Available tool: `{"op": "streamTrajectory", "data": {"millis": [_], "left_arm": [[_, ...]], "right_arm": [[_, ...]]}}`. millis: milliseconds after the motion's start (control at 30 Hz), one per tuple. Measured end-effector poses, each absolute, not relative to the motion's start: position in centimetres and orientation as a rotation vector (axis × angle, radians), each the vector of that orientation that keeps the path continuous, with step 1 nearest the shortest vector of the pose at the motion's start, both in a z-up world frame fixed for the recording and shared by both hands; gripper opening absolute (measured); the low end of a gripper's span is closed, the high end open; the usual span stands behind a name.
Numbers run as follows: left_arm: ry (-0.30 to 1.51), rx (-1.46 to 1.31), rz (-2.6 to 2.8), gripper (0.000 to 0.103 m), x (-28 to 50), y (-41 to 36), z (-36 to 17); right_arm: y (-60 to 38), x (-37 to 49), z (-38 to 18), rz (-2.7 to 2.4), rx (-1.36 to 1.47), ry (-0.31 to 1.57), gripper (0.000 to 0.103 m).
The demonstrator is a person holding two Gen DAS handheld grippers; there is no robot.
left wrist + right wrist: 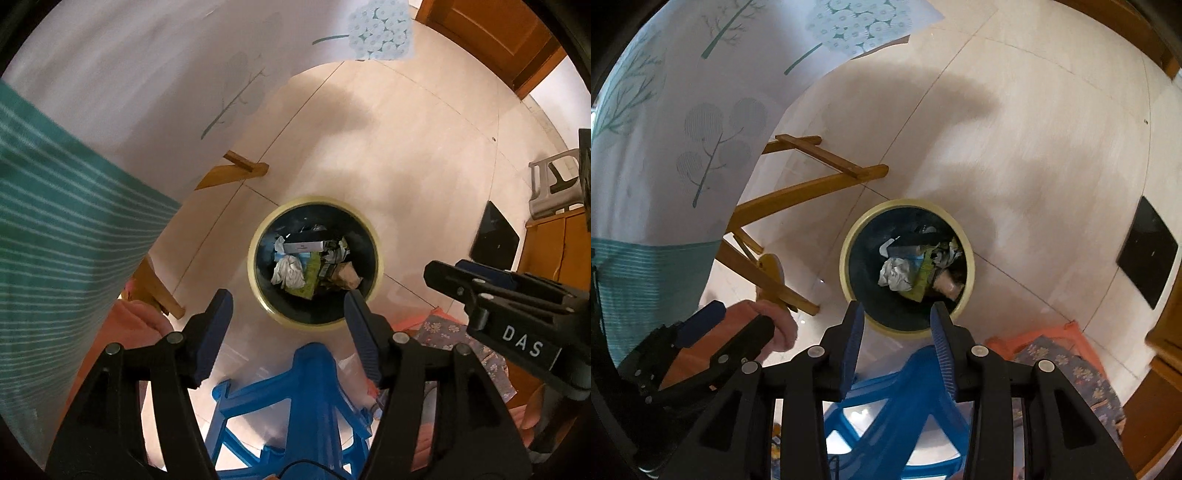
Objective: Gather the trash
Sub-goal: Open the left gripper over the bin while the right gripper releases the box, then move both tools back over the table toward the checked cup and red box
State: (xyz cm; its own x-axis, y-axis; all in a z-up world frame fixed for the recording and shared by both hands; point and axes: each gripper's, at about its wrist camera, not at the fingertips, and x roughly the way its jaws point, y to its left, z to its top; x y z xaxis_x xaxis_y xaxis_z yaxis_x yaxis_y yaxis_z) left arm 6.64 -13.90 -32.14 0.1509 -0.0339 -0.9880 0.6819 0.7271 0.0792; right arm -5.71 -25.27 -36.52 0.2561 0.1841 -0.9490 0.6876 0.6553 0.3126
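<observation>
Waste bin [314, 266]: round, dark inside, pale yellow rim, standing on the tiled floor [406, 155] just beyond a blue plastic stool [295, 398].
Contents, all lying within the bin: crumpled white paper [290, 269] toward the left side; a flat white box [303, 245] along the far side; a green wrapper [309, 275] at the middle; brownish crumpled scraps [345, 275] toward the right side.
Left gripper [286, 308]: pointed down over the bin's near rim, jaws set wide, nothing between them.
Right gripper [897, 312]: beside the left one, aimed at the same near rim, jaws moderately apart, empty.
Surroundings: patterned tablecloth [701, 122] hanging at the left, wooden frame legs [798, 184] beneath it, a floral cloth [1067, 365] on the floor at the right, a black square pad [1147, 251] farther right.
</observation>
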Motion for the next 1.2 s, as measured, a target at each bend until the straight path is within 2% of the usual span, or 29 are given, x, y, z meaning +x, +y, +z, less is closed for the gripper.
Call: {"op": "streamTrajectory", "data": {"millis": [333, 433, 667, 1200], "left_arm": [[1.393, 0.587, -0.533, 0.060, 6.9, -13.1, -31.9], [1.418, 0.586, -0.531, 0.060, 6.8, -12.9, -31.8], [1.465, 0.574, -0.550, 0.060, 6.6, -12.4, -30.3], [1.361, 0.497, -0.756, 0.060, 6.6, -7.2, -16.1]], "right_arm": [[-24.5, -5.5, -35.3, -0.416, 0.746, 1.297, 0.038], [-24.5, -5.9, -34.8, -0.421, 0.738, 1.288, 0.046], [-23.4, -6.7, -31.9, -0.428, 0.666, 1.243, 0.046], [-19.7, -7.9, -22.3, -0.411, 0.599, 1.072, 0.047]]}}
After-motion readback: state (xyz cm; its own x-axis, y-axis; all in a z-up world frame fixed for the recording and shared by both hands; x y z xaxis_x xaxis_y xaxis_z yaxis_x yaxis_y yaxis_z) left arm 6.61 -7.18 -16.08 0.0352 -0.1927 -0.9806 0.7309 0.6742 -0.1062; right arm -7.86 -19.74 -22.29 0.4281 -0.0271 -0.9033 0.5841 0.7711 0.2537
